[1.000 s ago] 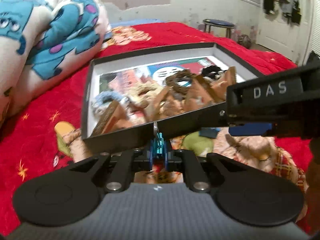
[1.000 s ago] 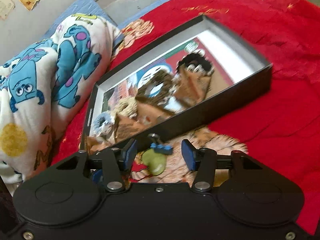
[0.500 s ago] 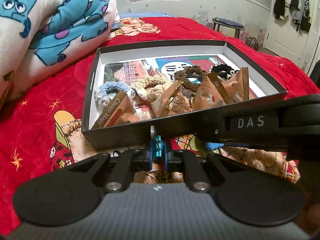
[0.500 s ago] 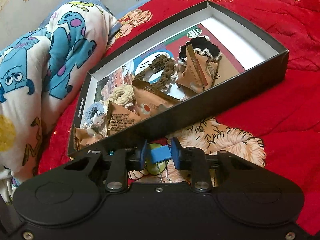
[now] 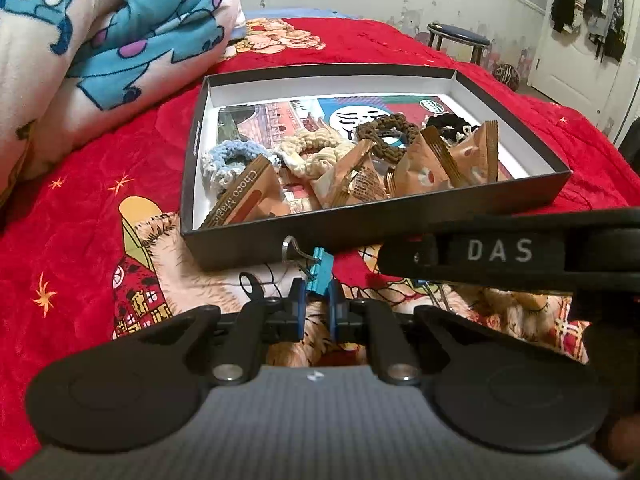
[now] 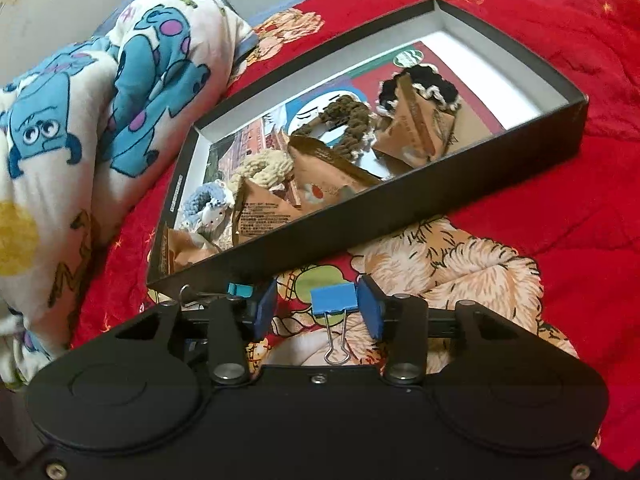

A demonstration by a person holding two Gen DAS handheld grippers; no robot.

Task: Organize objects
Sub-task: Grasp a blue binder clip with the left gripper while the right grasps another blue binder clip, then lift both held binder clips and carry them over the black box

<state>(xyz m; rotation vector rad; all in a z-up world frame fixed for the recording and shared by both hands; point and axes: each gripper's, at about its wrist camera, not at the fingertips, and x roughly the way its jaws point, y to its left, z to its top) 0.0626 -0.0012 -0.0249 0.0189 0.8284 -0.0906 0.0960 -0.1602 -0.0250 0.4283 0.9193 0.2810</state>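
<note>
Your left gripper (image 5: 316,312) has its jaws pinched on a teal binder clip (image 5: 319,270): the blue pads press both flanks of its lower part, while its upper part and wire handles rise above the fingertips, tilted to the left, just in front of the near wall of the black box (image 5: 400,220).

Your right gripper (image 6: 318,310) is another matter. Its jaws are opening, and a blue binder clip (image 6: 334,299) lies between them on the red blanket (image 6: 580,220). That clip sits off centre, its right edge at or nearly touching the right pad (image 6: 370,316), with a clear gap to the left pad. Its silver wire handles point back toward the gripper body. You are not gripping it.

From the right wrist view the teal clip shows again to the left, just below the box's near corner. From the left wrist view the right gripper crosses in front at the right as a dark bar marked DAS.

Inside the box, crocheted scrunchies (image 5: 320,150) in pale blue, cream, brown and black lie in a row behind tan snack packets (image 5: 424,160), all resting on a printed sheet. A cartoon-printed white quilt (image 6: 100,100) is bunched up to the left of the box.
</note>
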